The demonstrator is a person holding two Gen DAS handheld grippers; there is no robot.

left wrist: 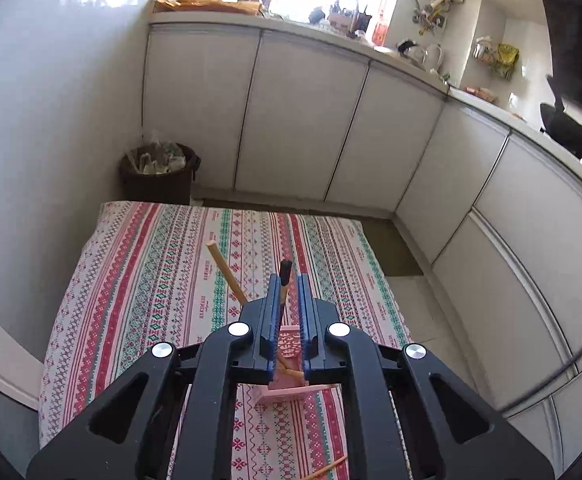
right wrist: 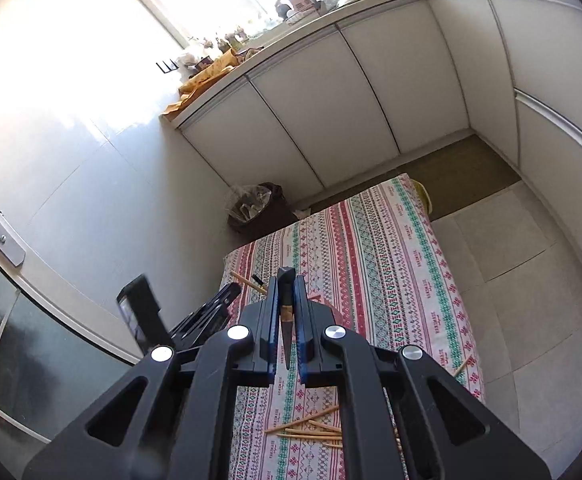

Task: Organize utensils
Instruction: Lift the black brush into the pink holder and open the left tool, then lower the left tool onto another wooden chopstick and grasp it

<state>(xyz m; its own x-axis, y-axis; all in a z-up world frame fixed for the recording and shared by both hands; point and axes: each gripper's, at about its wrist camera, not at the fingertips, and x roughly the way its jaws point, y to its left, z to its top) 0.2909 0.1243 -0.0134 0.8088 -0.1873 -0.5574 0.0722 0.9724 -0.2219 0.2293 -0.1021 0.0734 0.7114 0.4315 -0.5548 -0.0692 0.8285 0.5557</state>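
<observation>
Pinching, left tongs point(left wrist: 287, 280): a yellow-handled utensil with a black tip point(left wrist: 285, 270) is held between the blue pads, above the pink holder point(left wrist: 287, 390).
Right tongs point(right wrist: 287, 286): pressed onto a dark-handled knife point(right wrist: 286, 320), handle end far, blade pointing back toward the camera.
Pink holder: stood on the striped cloth point(left wrist: 139, 288) (seen only between the left tongs); a wooden stick point(left wrist: 227, 272) leans out of it to the far left.
Loose wooden sticks point(right wrist: 311, 430): scattered on the cloth near the right tongs; one more point(right wrist: 462, 366) lies at the right edge.
Surface: covered by the striped cloth.
Bin point(left wrist: 158, 176): on the floor beyond the far left corner.
</observation>
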